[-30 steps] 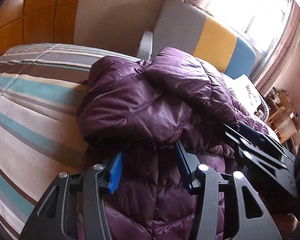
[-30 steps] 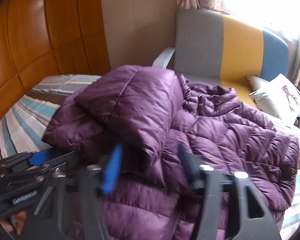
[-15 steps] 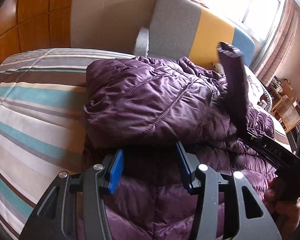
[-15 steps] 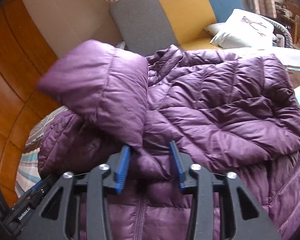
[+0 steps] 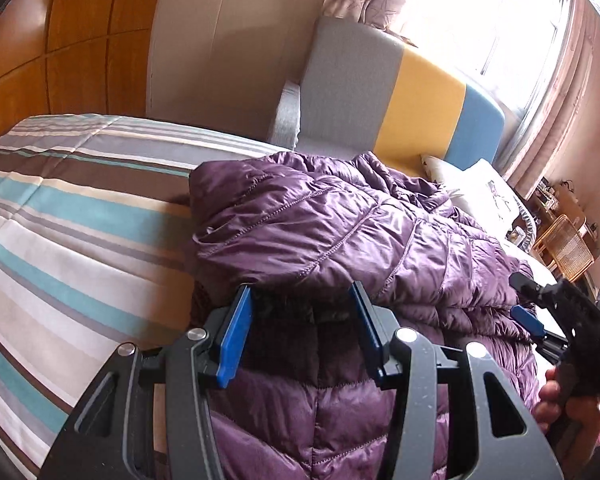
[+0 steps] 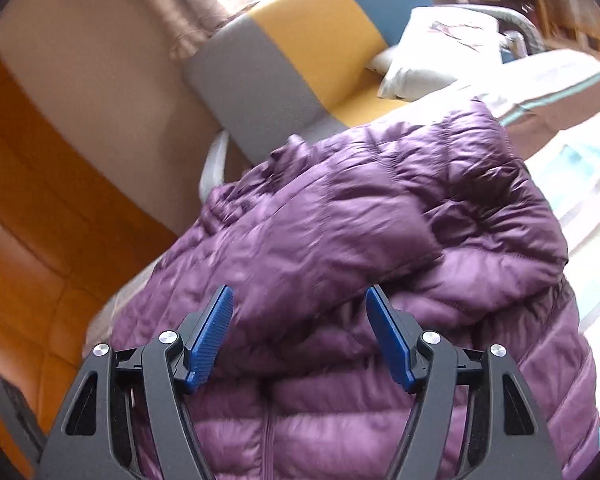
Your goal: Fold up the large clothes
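Observation:
A purple puffer jacket (image 5: 340, 232) lies on the striped bedspread (image 5: 60, 220), one sleeve folded flat across its body. My left gripper (image 5: 302, 304) sits at the near edge of that fold, and the padded cloth fills the gap between its blue pads. The right gripper (image 6: 300, 312) hovers over the jacket (image 6: 380, 220) with its jaws opening. Its pads stand clear of the cloth, and the sleeve rests loose just beyond them. The left wrist view shows the right gripper (image 5: 524, 300) at the jacket's right edge, held by a hand (image 5: 560, 404).
A grey, yellow and blue sofa (image 5: 380, 92) stands beyond the bed, with a white pillow (image 5: 480, 188) on it. Orange wood panelling (image 5: 80, 40) covers the wall at the left. A wicker chair (image 5: 568, 244) and a bright window are at the far right.
The right gripper swung the raised sleeve across the jacket, rolled, and let it go. The sleeve now lies flat on the body. The left gripper kept its place.

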Tool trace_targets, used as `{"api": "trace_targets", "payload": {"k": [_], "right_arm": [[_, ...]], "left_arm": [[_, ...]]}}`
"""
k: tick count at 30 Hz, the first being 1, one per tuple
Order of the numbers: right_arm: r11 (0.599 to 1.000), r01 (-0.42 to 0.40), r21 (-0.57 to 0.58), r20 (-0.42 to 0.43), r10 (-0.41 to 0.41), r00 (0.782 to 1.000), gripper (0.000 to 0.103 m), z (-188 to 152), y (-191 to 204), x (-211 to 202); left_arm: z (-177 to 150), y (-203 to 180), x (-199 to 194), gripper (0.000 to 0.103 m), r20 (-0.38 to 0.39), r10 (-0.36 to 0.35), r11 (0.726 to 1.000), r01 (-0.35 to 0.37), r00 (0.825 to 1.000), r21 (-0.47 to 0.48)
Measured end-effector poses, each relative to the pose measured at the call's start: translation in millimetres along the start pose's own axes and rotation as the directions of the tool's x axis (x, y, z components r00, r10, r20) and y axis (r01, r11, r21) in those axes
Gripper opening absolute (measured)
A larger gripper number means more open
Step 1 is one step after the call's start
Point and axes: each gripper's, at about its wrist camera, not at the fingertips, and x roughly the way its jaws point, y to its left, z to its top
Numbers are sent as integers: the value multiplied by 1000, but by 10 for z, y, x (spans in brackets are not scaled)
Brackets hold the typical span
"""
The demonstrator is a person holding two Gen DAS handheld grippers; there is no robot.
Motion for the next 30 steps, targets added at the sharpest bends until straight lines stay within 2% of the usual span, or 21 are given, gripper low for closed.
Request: {"api": "trace_targets", "payload": {"k": [2,4,5,6,7,9,13,15,17,18,19,20,24,26,28,30], "right_arm": [[997,18,69,-5,-18,1000,63,76,-107,87],[988,21,151,-28,-17,999,33,159,-243,191],[985,26,169,-34,-21,999,25,181,-291,221],[986,32,165,-35,-26,999,8,193,-309,228],[987,36,155,-30,-32,999,0,197,-304,214],[989,65,131,-6,-64,998,0,193,-307,131],[990,107,88,11,-109,994,0,67,-384,-42],[993,69,96,12,-71,997,0,60,-471,-90],[991,60,118,0,-61,998,13,101,-525,-68],[989,51,141,-4,-51,999,40,118,-547,-54],[986,58,156,2,-59,998,55,141,-570,-52],[985,62,163,18,-66,998,64,154,-574,-60],[983,81,164,16,-84,996,62,253,-524,96],[982,102,157,10,-105,994,51,314,-478,212],[986,103,131,-10,-102,995,21,346,-432,290],[990,109,88,-12,-108,994,7,335,-384,268]], "left_arm": [[24,13,17,48,0,6,1000,-6,1000,-2],[43,16,19,48,7,8,1000,-8,1000,1],[44,9,10,48,13,5,1000,-6,1000,6],[42,-4,-1,48,17,-1,1000,1,1000,17],[29,-25,-1,48,10,-12,999,12,1000,35],[-32,-31,14,48,-14,-30,998,31,999,47],[-141,-3,41,48,-39,-24,999,25,999,44],[-169,25,23,48,-39,-25,999,26,999,25],[-172,38,-7,48,-31,-23,1000,24,999,15],[-168,38,-24,48,-27,-24,1000,24,999,12],[-158,34,-50,48,-19,-24,1000,24,1000,13],[-149,32,-73,48,-11,-22,1000,22,1000,16],[-82,19,-165,48,28,-19,999,19,999,27],[-50,12,-169,48,35,-15,999,14,999,35],[-25,21,-144,48,32,-8,999,7,999,36],[-1,53,-113,48,26,-3,1000,2,1000,26]]}}
